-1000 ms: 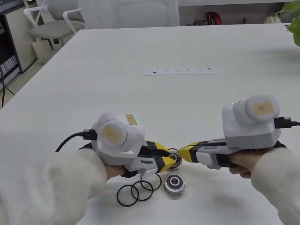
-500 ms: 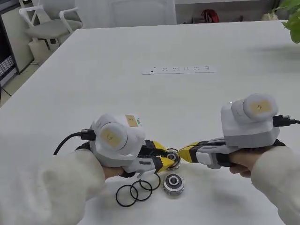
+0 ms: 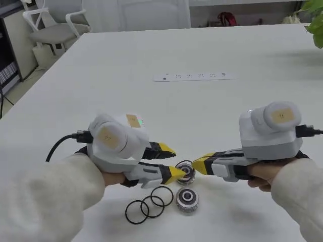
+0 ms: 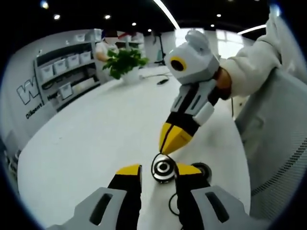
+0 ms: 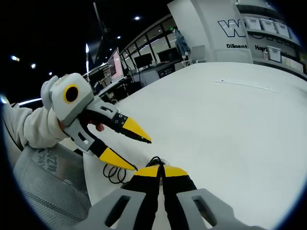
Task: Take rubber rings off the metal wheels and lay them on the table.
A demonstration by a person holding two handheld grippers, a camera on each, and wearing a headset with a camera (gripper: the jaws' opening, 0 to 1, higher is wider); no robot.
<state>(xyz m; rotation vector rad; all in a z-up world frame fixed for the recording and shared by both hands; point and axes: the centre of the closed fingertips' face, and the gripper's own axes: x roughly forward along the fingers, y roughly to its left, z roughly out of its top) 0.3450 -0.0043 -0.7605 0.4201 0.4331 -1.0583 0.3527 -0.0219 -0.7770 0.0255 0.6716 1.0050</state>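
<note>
At the left, the left gripper (image 3: 177, 162) is held low over the white table (image 3: 212, 111), and its yellow-tipped jaws stand wide apart. In the left gripper view they frame a small round metal wheel (image 4: 164, 168) with a dark centre, one jaw on each side and not touching it. I think this is so that they can close and steady it. Nearer to the person, just right of the hand that holds this gripper, three thin black rubber rings (image 3: 152, 205) lie flat on the table, overlapping in a short row. They are probably put there to be out of the way of the work. Just right of the rings lies a second metal wheel (image 3: 187, 198), close to the first wheel but apart from it. At the right, the right gripper (image 3: 194, 163) points inward with its jaws pressed together to a fine point that meets the rim of the first wheel. This looks like a way to pick under a ring. Whether a ring is already caught between the tips I cannot tell, as the place is too small.
</note>
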